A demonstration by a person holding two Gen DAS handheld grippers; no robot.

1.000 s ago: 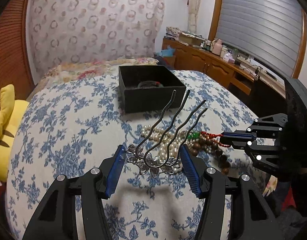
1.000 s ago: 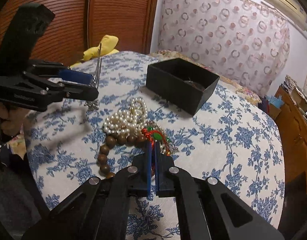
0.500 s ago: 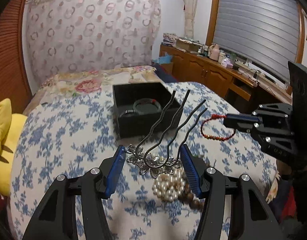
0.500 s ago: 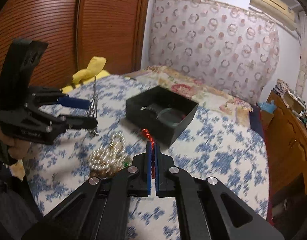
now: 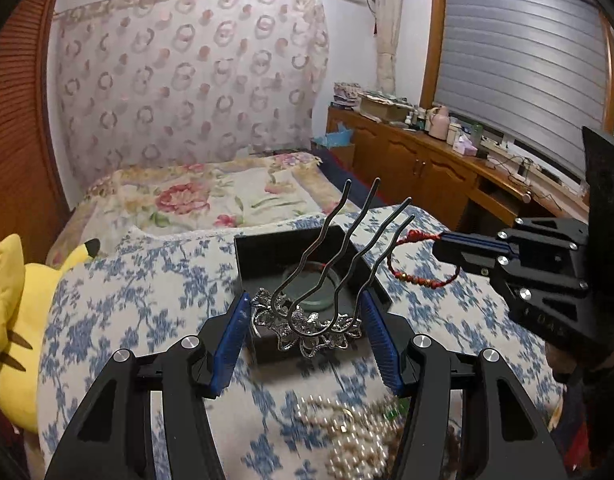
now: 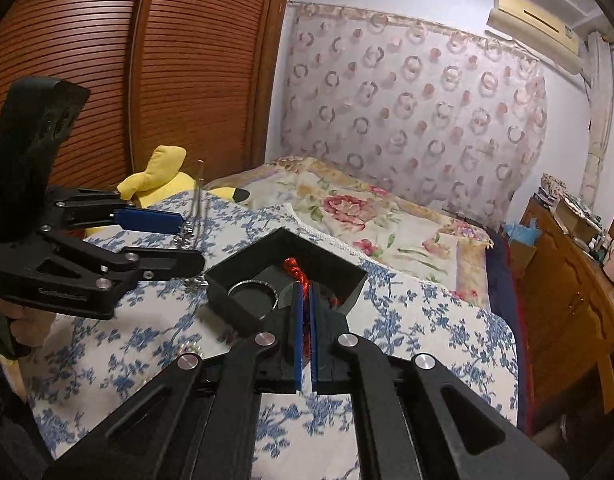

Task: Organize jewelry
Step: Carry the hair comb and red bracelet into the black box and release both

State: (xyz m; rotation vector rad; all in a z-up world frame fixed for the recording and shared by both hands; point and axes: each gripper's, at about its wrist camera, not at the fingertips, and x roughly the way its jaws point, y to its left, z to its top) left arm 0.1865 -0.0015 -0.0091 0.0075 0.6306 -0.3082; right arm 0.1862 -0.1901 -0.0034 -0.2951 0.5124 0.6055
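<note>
The fingers [image 5: 235, 344] of the left gripper [image 5: 307, 338] stand partly apart and clamp one silver hair fork [image 5: 307, 322] by its ornate flower-shaped head. Its four wavy prongs rise up and away from the camera, over the black box [image 5: 251, 244]. The two blue pads press on the two ends of the ornament. In the right wrist view this same gripper [image 6: 175, 240] shows at the left, with the fork hanging thin and upright at its tips.

The right gripper [image 5: 441, 246] has its fingers [image 6: 297, 320] pressed together on one red beaded bracelet [image 5: 423, 278]. In the left wrist view the bracelet hangs as a loop from the tips, its red knot at the top, in the air just to the right of the box. In the right wrist view only the red knot [image 6: 295, 270] shows above the closed tips, in front of the box's open top.

The one black box [image 6: 243, 304] sits open on the bed's blue-flowered cover [image 5: 147, 288]. Inside lies at least one dark round bangle [image 6: 253, 290]; the left wrist view shows a greenish ring [image 5: 307, 284] behind the fork.

A heap of white pearl strands [image 5: 355, 436] lies on the cover near the camera, blurred; their count cannot be told. One yellow plush toy [image 5: 15, 320] rests at the bed's left edge.
</note>
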